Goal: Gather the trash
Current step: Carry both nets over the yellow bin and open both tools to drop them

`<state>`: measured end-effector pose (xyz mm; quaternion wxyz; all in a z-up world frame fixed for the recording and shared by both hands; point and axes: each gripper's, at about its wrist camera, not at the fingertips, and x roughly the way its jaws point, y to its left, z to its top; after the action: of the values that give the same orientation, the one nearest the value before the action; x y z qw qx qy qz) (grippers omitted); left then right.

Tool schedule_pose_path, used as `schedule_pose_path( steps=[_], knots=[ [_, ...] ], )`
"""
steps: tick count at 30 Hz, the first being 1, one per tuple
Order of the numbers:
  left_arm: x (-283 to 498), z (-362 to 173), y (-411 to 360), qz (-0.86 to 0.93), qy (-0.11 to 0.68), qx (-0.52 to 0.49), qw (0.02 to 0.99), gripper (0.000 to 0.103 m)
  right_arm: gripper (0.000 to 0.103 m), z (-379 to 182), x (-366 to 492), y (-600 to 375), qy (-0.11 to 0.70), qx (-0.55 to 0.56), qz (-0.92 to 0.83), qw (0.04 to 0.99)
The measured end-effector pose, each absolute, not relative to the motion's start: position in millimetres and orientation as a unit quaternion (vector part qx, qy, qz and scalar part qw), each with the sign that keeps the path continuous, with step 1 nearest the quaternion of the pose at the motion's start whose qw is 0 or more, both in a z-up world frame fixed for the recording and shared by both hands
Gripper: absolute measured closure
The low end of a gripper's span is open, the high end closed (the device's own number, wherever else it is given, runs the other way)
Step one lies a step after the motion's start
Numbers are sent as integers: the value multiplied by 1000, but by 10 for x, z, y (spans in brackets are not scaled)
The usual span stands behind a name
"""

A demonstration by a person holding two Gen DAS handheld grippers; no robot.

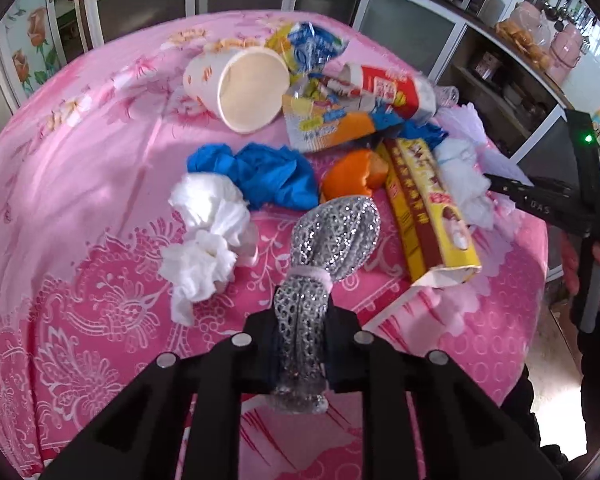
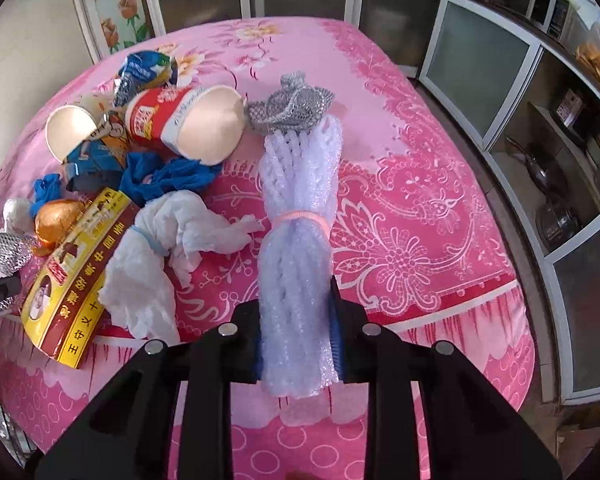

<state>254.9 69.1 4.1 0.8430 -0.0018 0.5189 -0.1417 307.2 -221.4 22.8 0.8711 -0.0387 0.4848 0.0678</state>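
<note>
Both tongs clamped: left tongs [image 1: 300,350] on silver net [image 1: 332,236], right tongs [image 2: 296,344] on white net [image 2: 300,216].

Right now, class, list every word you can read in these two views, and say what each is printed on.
"王守义十": yellow edge strip of the long yellow-and-brown cardboard box.
"UAS", first letter uncertain: black right gripper.
Red-and-white paper cup and orange-and-blue snack wrapper: print too blurred to read.
</note>
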Motion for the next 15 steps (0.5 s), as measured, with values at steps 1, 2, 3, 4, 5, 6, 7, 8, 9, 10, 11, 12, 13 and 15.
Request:
schedule_pose_path(
  steps=[1,2,3,4,5,6,7,8,9,10,11,12,13,15],
  knots=[
    [2527,84,705,-142,514,-3,846,88,80,276,3027,-2216,475,-42,67,876],
    [2507,120,733,-142,510,-5,848,88,80,317,2999,-2221,467,-43,67,881],
    [2487,155,733,-141,507,-4,850,88,80,364,2972,-2236,460,-40,68,885],
    [2456,196,735,-140,503,-1,853,88,80,393,2953,-2245,457,-37,69,886],
    [2399,231,738,-139,497,-1,856,88,80,436,2925,-2262,453,-33,71,888],
    [2346,271,754,-139,492,-1,859,88,80,488,2885,-2283,446,-31,69,892],
    [2299,327,761,-140,486,0,863,88,80,522,2853,-2309,442,-29,68,894],
    [2265,377,740,-140,480,5,866,88,80,557,2815,-2329,439,-26,68,895],
    [2249,417,693,-139,477,9,868,88,80,604,2760,-2377,434,-19,67,898],
    [2214,475,637,-142,471,13,871,88,80,635,2715,-2416,430,-14,66,900],
    [2177,523,595,-149,466,16,872,88,80,669,2671,-2452,427,-9,67,901],
    [2138,559,535,-157,461,22,873,88,80,717,2589,-2523,423,0,69,904],
    [2126,580,470,-165,457,30,874,88,80,759,2532,-2582,419,7,68,906],
    [2054,624,300,-185,448,43,874,88,80,840,2341,-2745,406,20,65,911]
  ],
)
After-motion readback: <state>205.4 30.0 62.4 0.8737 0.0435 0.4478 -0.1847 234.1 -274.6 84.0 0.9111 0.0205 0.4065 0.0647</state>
